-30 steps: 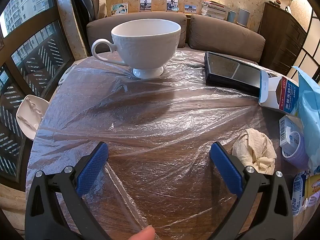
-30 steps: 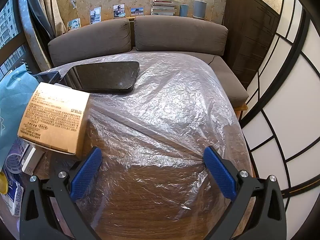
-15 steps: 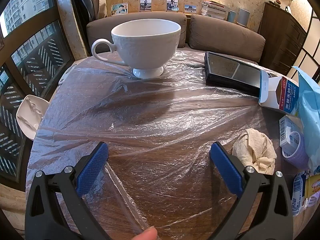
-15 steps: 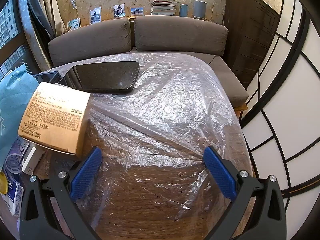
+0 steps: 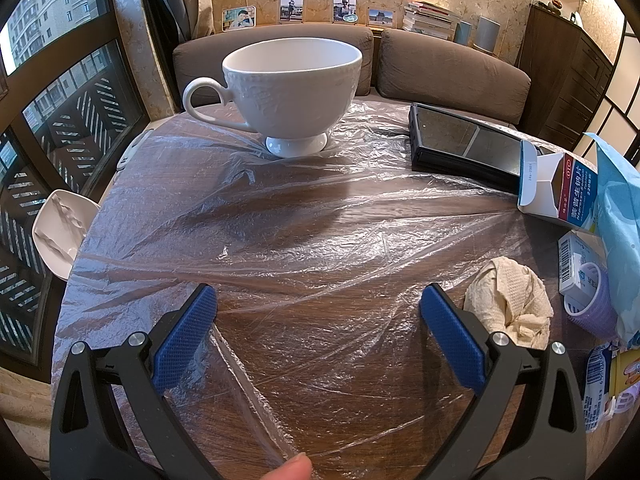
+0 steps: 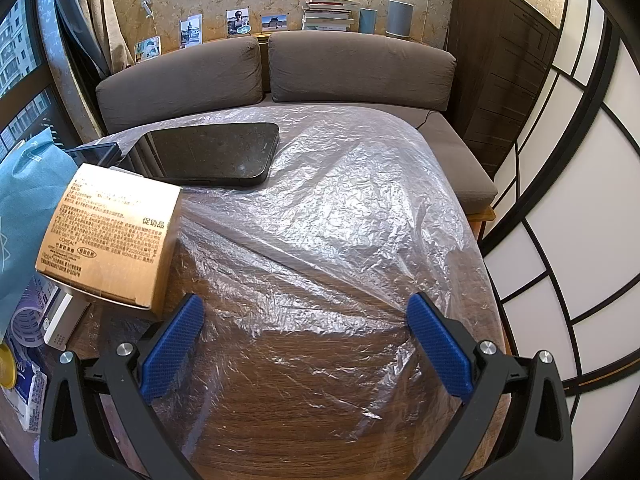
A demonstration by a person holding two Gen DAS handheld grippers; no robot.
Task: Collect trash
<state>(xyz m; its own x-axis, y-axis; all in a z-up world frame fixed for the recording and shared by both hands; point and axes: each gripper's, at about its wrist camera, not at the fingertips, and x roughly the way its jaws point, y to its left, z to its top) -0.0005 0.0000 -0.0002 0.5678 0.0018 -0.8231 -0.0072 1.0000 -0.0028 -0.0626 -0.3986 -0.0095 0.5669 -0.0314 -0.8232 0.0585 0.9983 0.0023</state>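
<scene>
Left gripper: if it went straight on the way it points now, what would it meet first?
Most likely the white cup, which stands dead ahead of the open left gripper. Only plastic film over the table lies between them. The crumpled tissue sits off to the right, out of that line.

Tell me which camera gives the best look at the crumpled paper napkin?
The left wrist view. The crumpled napkin lies in full sight on the table's plastic sheet, just right of the open left tongs. The right wrist view does not show it at all.
</scene>
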